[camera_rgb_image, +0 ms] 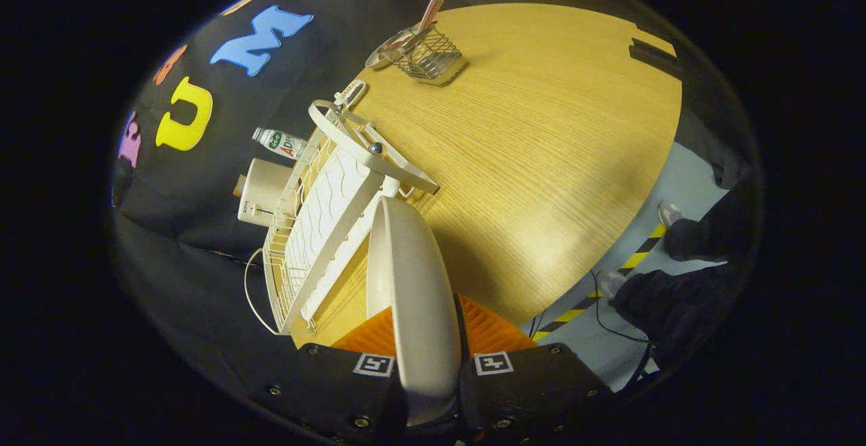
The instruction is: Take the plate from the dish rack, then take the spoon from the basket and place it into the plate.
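A cream plate (414, 283) stands on edge between my two fingers, with my gripper (429, 348) shut on its rim. The plate is lifted clear of the white dish rack (318, 229), which lies just beside it on the wooden table (541, 148). Far beyond the fingers, a wire basket (429, 57) stands near the table's far edge. A spoon with a pinkish handle (427, 16) sticks up out of the basket, and its bowl leans out at the side.
A white cylinder-shaped container (260, 192) and a bottle (279, 143) lie behind the rack against the booth's wall. A person's legs and shoes (676, 263) stand on the floor beside the table, near a yellow-black striped tape and a cable.
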A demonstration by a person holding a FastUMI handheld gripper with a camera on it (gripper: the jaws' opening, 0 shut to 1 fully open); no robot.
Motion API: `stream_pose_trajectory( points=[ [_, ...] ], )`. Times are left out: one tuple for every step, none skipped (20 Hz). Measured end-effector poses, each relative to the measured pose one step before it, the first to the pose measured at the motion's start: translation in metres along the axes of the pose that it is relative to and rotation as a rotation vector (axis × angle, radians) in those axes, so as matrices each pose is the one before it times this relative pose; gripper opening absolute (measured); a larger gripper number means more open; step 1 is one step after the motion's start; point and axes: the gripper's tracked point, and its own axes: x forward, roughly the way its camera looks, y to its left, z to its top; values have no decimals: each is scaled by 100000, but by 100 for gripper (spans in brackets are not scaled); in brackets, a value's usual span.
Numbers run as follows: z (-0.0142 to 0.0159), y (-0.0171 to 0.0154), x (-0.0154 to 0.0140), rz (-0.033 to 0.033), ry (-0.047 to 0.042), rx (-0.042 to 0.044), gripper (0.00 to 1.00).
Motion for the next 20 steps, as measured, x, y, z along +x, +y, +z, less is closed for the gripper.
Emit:
stream_pose_trajectory(
  points=[
    [162,63,187,674,-26,563,29],
    [254,66,321,468,-429,371,29],
    [245,2,-12,-69,-648,-63,29],
    [127,-200,328,-1346,-87,-607,30],
    [146,-60,59,-81,-91,-328,31],
    [346,-16,-110,-183,-604,-393,34],
    [178,-458,219,-1503,-541,-1036,34],
    [-9,-427,2,-1603,-314,-1091,37],
    [79,-370,-68,-992,116,-556,40],
    [-26,-385,-28,-736,506,-48,44],
    [169,-304,-82,-853,5,56,44],
    [187,-462,111,-1226,-323,-128,44],
    [170,-320,-160,-791,-632,42,44],
    [256,-101,-321,434,-919,454,44],
    [328,36,-338,372,-1006,543,44],
    [362,102,-84,253,-1567,58,44],
    [554,173,-167,447,-1856,-224,44],
    [776,410,-172,572,-2143,-498,44],
    [804,233,-250,625,-2391,-505,44],
    [860,282,-171,875,-2615,-330,44]
  ],
)
